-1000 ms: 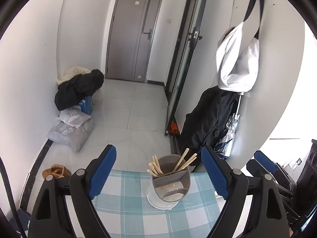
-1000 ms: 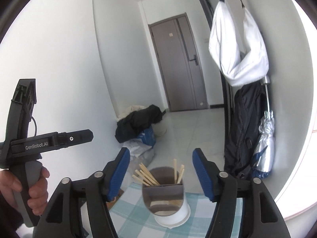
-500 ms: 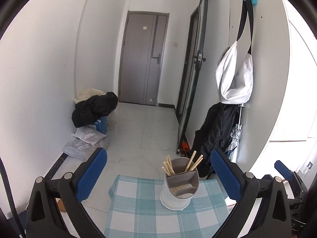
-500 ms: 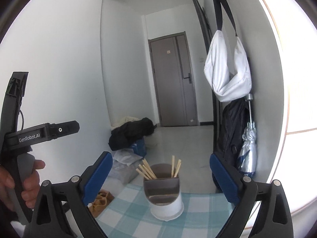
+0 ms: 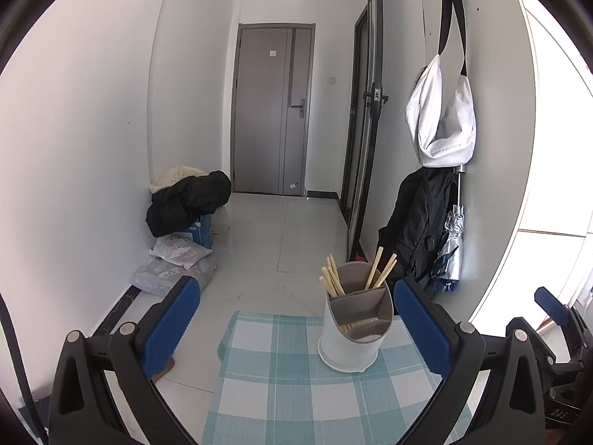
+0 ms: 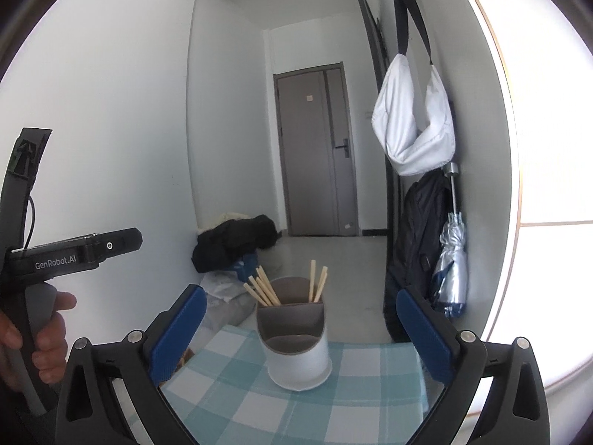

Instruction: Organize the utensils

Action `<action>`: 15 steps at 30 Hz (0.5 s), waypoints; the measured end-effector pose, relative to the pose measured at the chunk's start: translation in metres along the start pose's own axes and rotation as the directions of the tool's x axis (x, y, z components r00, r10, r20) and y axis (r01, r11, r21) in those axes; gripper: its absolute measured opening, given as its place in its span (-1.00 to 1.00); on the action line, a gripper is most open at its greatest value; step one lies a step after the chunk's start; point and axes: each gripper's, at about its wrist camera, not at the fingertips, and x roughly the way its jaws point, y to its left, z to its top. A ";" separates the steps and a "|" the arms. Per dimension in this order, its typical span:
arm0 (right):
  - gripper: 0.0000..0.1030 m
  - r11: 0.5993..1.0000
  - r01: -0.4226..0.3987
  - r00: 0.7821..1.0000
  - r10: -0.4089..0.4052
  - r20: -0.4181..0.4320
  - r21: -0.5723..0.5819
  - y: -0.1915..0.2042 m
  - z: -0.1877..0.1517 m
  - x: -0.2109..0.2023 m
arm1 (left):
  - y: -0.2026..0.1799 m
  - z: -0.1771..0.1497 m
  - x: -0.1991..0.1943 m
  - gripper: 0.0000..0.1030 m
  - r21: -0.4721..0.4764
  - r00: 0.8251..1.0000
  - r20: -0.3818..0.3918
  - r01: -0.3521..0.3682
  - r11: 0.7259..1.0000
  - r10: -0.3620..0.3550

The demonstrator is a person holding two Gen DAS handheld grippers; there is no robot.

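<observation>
A white and grey utensil holder [image 5: 354, 328] stands upright on the blue checked tablecloth [image 5: 289, 378]. Several wooden chopsticks [image 5: 333, 281] stick out of its back compartments. It also shows in the right wrist view [image 6: 294, 341] with the chopsticks [image 6: 264, 291]. My left gripper [image 5: 296, 315] is open and empty, back from the holder. My right gripper [image 6: 296, 326] is open and empty, also back from it. The left gripper's body [image 6: 55, 259] shows at the left of the right wrist view, held by a hand.
The table's far edge [image 5: 274, 315] drops to a tiled floor. Bags and a dark coat [image 5: 189, 204] lie by the left wall. A white bag [image 5: 441, 118], black jacket and umbrella [image 5: 450, 248] hang on the right wall.
Both grippers have pulled back and up from the holder and opened wider. The holder looks smaller and more of the tablecloth shows.
</observation>
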 end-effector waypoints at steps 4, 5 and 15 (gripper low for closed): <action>1.00 1.000 0.002 1.000 -0.002 0.003 0.001 0.000 -0.012 0.000 | 0.000 -0.012 0.009 0.98 -0.003 1.000 -0.014 -0.010 1.000 0.010; 1.00 1.000 0.003 1.000 -0.003 0.001 0.001 -0.001 -0.015 0.001 | 0.000 -0.015 0.010 0.98 -0.003 1.000 -0.018 -0.010 1.000 0.010; 1.00 1.000 0.022 0.999 -0.022 -0.041 0.008 -0.001 -0.033 0.011 | -0.006 -0.036 0.030 0.98 0.034 0.998 -0.064 -0.004 0.999 0.006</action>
